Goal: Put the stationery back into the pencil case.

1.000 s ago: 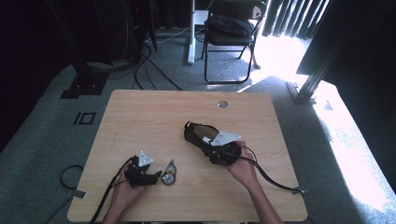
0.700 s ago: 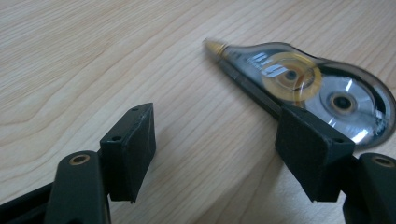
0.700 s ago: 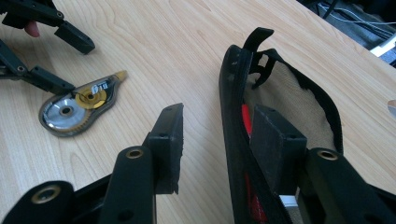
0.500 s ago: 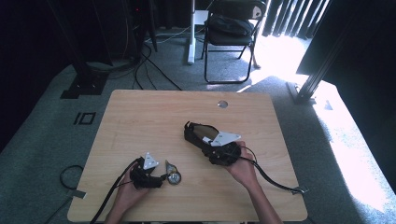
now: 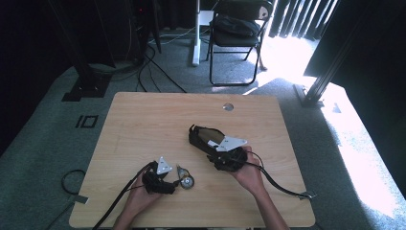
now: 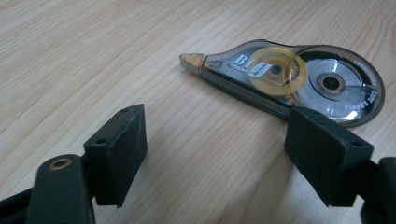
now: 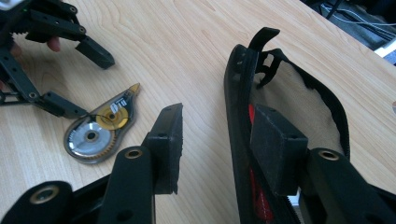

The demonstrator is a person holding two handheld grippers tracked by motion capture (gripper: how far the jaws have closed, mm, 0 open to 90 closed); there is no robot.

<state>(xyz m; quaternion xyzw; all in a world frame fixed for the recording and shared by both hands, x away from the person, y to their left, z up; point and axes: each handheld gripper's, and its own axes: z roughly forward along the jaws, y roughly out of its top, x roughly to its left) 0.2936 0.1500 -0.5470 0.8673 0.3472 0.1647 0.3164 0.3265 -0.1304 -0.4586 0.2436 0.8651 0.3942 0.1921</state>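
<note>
Both grippers' fingers stand apart: left gripper point(image 6: 215, 154) beside the tape dispenser point(image 6: 299, 79), right gripper point(image 7: 224, 149) straddling the shoe's point(image 7: 289, 93) wall.

Harsh daylight floods in past the right hand-held gripper point(image 5: 229, 158), blowing out the floor point(image 5: 335, 124) there; room beyond is near black. Table point(image 5: 143, 124) evenly lit, soft shadows. Close views sharp, jaws nearest the lens slightly blurred.

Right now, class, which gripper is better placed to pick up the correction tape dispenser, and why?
The left gripper. It is open right beside the correction tape dispenser, one jaw already at its round end. The right gripper is open too, but it straddles the side wall of the black pouch, farther off.
</note>
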